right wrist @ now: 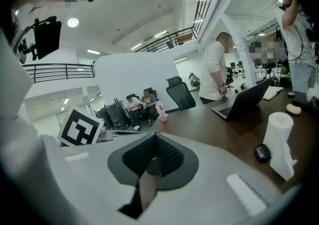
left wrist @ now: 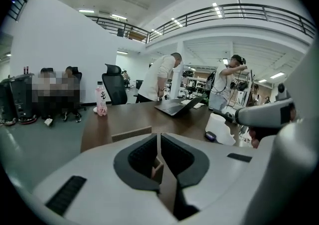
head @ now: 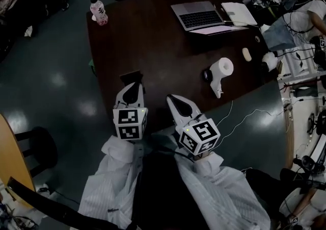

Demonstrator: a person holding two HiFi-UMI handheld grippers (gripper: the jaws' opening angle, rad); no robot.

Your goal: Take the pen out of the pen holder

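The left tongs (head: 133, 89) are sitting closed, pads pressing together with nothing between them. The right tongs (head: 173, 101) are likewise closed and empty. Both are hovering side by side over the near edge of the dark desk (head: 153, 40), pointing across it and tilting slightly down.

No pen is showing clearly in any view, and I cannot tell which thing is the pen holder. A white upright cylinder (head: 223, 67) is standing on the desk ahead of the right tongs and off to their right, well apart from the tips. A small dark rounded thing (head: 206, 75) is lying just beside it, on the side nearer the tongs. A low dark box-like thing (head: 131, 77) is sitting right in front of the left tongs' tips; whether they are touching it is unclear.

Farther ahead of the right tongs an open laptop (head: 197, 16) is resting, and a pink bottle (head: 99, 11) is standing at the far corner beyond the left tongs.
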